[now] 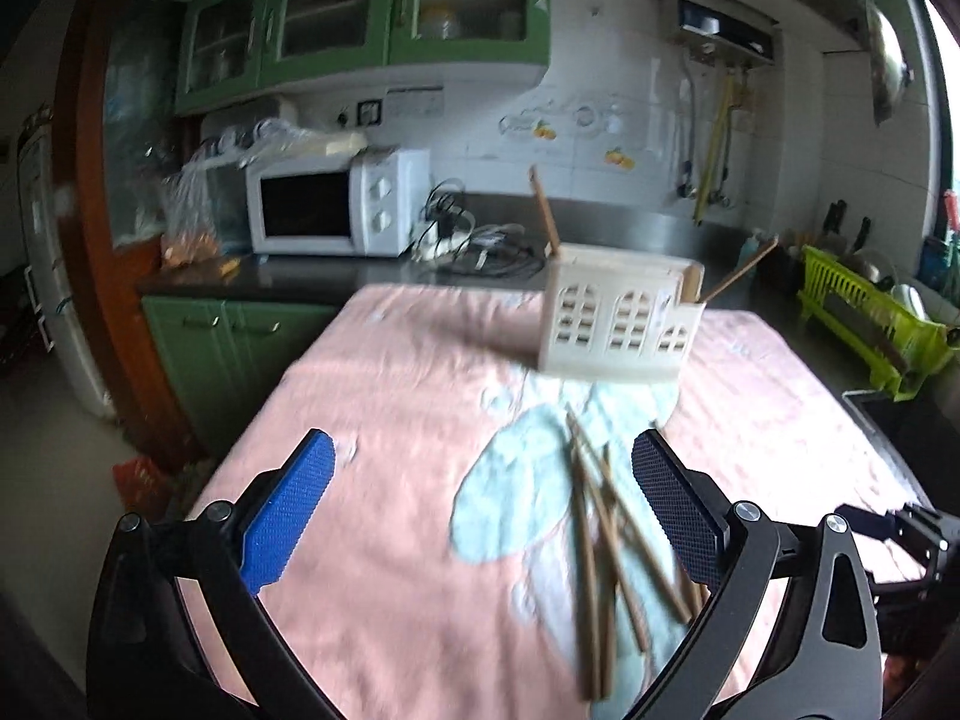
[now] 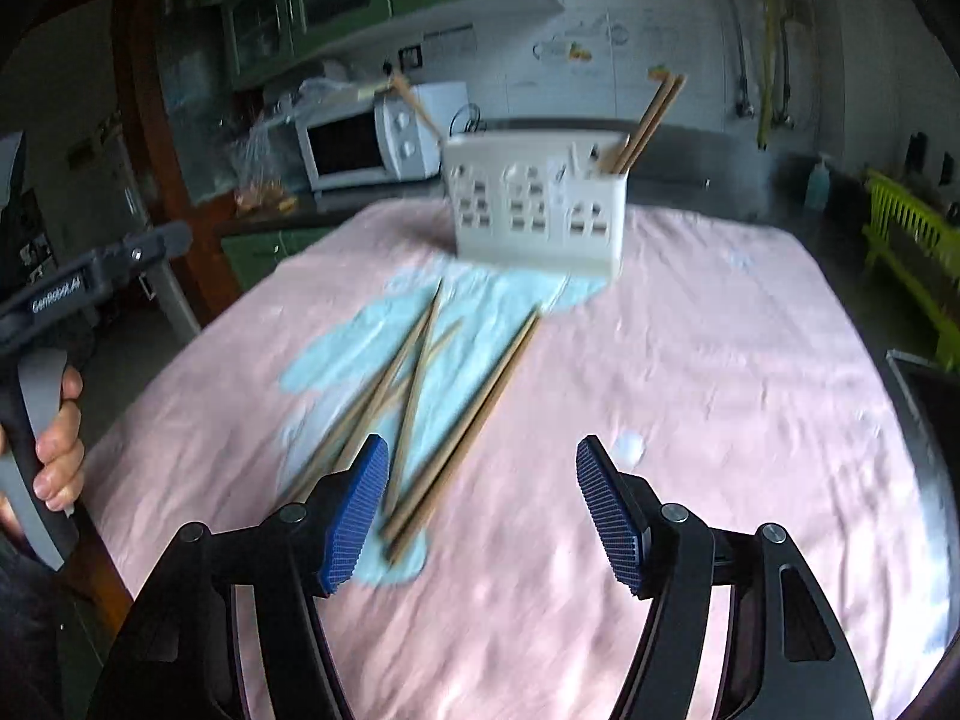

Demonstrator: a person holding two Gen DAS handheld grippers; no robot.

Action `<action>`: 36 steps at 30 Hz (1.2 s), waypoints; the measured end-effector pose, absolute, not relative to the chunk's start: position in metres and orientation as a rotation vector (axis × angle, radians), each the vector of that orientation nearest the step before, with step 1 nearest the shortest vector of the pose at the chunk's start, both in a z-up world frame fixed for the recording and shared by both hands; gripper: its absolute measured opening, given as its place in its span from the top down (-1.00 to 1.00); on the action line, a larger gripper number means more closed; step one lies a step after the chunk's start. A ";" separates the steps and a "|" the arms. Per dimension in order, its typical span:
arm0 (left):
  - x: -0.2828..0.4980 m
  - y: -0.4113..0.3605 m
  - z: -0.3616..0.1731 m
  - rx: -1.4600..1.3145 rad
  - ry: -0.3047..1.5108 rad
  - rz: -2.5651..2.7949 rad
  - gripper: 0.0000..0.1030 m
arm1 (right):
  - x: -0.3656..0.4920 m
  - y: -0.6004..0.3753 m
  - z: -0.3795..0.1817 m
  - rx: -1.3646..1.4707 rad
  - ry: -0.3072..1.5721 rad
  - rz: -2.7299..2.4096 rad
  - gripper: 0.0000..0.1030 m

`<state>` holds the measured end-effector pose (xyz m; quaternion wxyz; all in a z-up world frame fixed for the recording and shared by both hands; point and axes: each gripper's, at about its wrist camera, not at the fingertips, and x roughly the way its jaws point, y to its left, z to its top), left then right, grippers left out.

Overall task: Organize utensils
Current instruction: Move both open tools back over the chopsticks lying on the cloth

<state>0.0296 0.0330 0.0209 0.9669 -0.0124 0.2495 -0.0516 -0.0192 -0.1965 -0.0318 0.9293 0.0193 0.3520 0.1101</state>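
Note:
Several wooden chopsticks (image 1: 600, 540) (image 2: 432, 396) lie crossed in a loose pile on the pink cloth (image 1: 372, 432) (image 2: 720, 372) with a pale blue patch. Behind them stands a white cut-out utensil holder (image 1: 618, 324) (image 2: 534, 210) with a few chopsticks (image 1: 543, 204) (image 2: 645, 120) upright in it. My left gripper (image 1: 480, 480) is open wide above the cloth, the pile just inside its right finger. My right gripper (image 2: 480, 498) is open too, with the near ends of the pile beside its left finger. Neither touches a chopstick.
A white microwave (image 1: 336, 204) (image 2: 372, 144) and tangled cables (image 1: 480, 240) sit on the dark counter behind the table. A lime-green dish rack (image 1: 870, 324) (image 2: 912, 258) stands at the right. A hand (image 2: 57, 438) holds the left gripper's grip at the right wrist view's left edge.

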 end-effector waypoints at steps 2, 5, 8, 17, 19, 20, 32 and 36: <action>0.026 0.036 0.011 -0.025 0.529 -0.101 -0.91 | -0.022 -0.188 -0.041 0.038 0.747 0.244 -0.16; 0.021 0.039 -0.008 -0.007 0.578 -0.097 -0.91 | -0.028 -0.169 -0.062 -0.005 0.789 0.254 -0.02; 0.015 0.044 -0.032 0.001 0.645 -0.100 -0.91 | -0.027 -0.161 -0.075 -0.014 0.825 0.256 0.08; 0.014 0.030 -0.068 0.037 0.753 -0.153 -0.91 | -0.018 -0.163 -0.085 -0.002 0.864 0.233 0.14; 0.013 0.026 -0.073 0.044 0.765 -0.154 -0.91 | -0.018 -0.160 -0.086 -0.019 0.863 0.227 0.14; 0.013 0.023 -0.076 0.052 0.773 -0.163 -0.91 | -0.018 -0.160 -0.088 -0.022 0.866 0.223 0.14; 0.026 0.002 -0.087 0.124 0.822 -0.162 -0.91 | -0.017 -0.174 -0.089 0.009 0.875 0.182 0.16; 0.031 -0.003 -0.089 0.138 0.833 -0.167 -0.91 | -0.017 -0.176 -0.089 0.021 0.877 0.185 0.16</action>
